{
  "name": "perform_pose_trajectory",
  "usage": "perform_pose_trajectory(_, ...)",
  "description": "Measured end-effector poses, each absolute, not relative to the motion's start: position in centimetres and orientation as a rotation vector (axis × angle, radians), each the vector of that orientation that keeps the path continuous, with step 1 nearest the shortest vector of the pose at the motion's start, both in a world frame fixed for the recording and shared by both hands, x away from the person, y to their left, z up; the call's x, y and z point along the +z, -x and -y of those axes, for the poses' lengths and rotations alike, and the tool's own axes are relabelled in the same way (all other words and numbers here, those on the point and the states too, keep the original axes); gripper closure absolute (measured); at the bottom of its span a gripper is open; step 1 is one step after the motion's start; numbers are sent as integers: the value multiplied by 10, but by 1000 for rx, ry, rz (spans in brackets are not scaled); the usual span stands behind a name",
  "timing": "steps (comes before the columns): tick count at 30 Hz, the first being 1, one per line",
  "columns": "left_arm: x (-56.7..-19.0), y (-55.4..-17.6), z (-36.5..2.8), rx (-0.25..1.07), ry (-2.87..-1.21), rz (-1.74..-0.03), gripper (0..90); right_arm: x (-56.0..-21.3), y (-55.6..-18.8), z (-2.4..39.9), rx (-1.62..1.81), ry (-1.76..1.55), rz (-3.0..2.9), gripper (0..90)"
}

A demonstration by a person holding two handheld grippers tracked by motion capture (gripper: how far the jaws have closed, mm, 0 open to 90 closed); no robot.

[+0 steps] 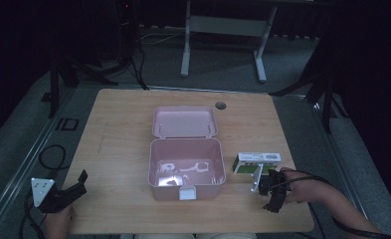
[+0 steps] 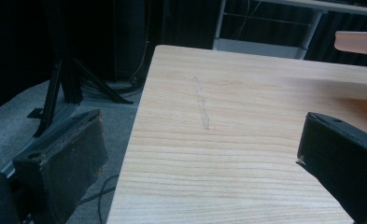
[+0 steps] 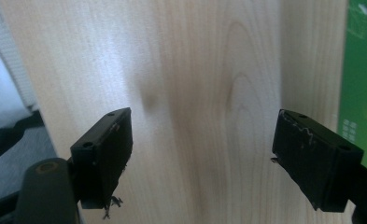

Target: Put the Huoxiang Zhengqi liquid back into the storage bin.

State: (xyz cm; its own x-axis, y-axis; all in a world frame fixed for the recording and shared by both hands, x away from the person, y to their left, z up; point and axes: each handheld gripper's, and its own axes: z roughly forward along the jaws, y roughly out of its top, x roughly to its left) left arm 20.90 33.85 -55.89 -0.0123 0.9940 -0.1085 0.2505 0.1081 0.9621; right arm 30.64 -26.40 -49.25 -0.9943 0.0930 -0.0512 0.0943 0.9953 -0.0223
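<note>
Right gripper [image 1: 270, 191]: 1, black, 2-jaw, hand-held, low over the near right part of the counter. Jaws stand well apart with nothing between them; bare wood shows in the gap in the right gripper view. Just beside it, toward the far side, lies the small white-and-green cardboard carton [image 1: 257, 162], 1 in number, flat on the counter; its green face [image 3: 361, 84] runs along the edge of the right gripper view.

Left gripper [image 1: 76, 185]: 1, black, 2-jaw, with grey 3-cornered plate, held at the near left corner of the counter. Jaws apart, empty, pointed across bare wood.

Pale pink plastic lidded box [image 1: 185, 169]: 1, at the middle of the counter, lid [image 1: 184, 121] thrown back flat, white front latch facing the person. Interior appears empty apart from bright reflections; cannot tell more.

Light wooden counter [image 1: 123, 129]: 1, with 1 round dark hole [image 1: 220, 105] near the far edge.

Step in hand, judged: approach to the carton, not yet grasped. Next move likely calls for bringing the open right jaws around the carton, closing, then carrying it to the open box.
</note>
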Motion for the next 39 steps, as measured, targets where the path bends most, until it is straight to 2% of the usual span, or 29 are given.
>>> perform_pose_trajectory(16, -559, -210, -338, 990, -1317, -1438, 16, -477, -307, 242, -80, -47, -3114, 220)
perform_pose_trajectory(39, -559, -210, -338, 984, -1321, -1433, 16, -402, -331, 231, -2, 7, -3018, 261)
